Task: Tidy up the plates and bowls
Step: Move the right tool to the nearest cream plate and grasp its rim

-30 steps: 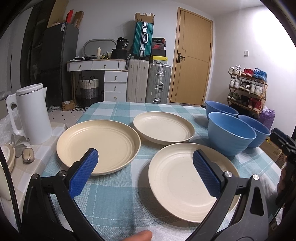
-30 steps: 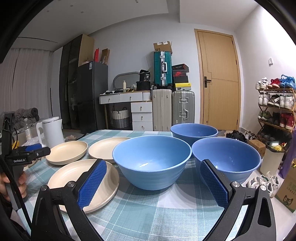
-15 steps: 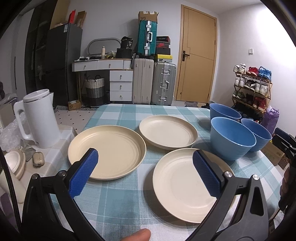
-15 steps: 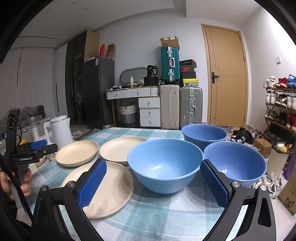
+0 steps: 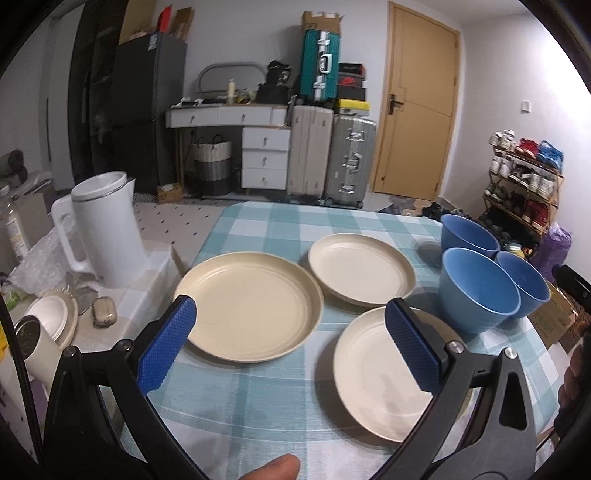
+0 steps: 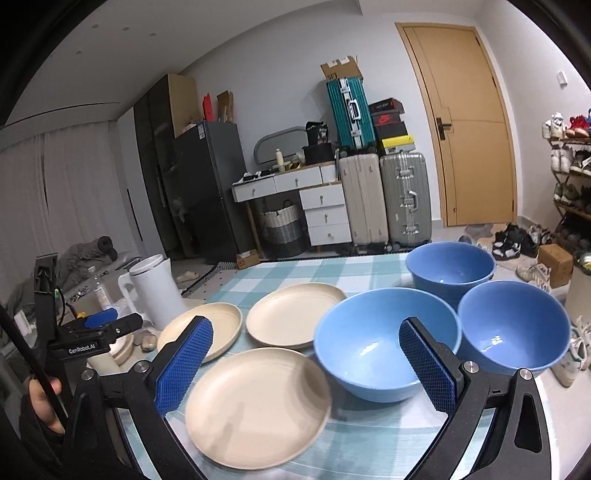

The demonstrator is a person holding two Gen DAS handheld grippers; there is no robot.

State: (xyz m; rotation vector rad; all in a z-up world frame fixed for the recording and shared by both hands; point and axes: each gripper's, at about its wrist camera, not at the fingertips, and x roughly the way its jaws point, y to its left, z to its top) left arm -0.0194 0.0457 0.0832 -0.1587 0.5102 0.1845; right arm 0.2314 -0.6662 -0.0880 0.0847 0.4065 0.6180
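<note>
A lived-in home, a single room serving several uses: a checked cloth covers the surface (image 5: 258, 229), a fridge (image 5: 147, 110) stands beside white drawers (image 5: 264, 157), suitcases (image 5: 332, 155) stack against the wall by a wooden door (image 5: 417, 122), and a shoe rack (image 5: 524, 184) stands full.

Far ahead of the claws, a pale grey wall (image 5: 240, 33) closes the room, with a tan wooden door (image 5: 415, 125) set in it to the right. Against that wall stand a white desk with drawers (image 5: 264, 147), a woven basket (image 5: 212, 166) under it, two upright silver hard-shell suitcases (image 5: 332, 155) and a teal suitcase (image 5: 318, 70) stacked above. A tall black refrigerator (image 5: 147, 110) stands left; a wooden shoe rack (image 5: 524, 184) stands right. The floor is white tile with dark dots (image 5: 177, 218).
</note>
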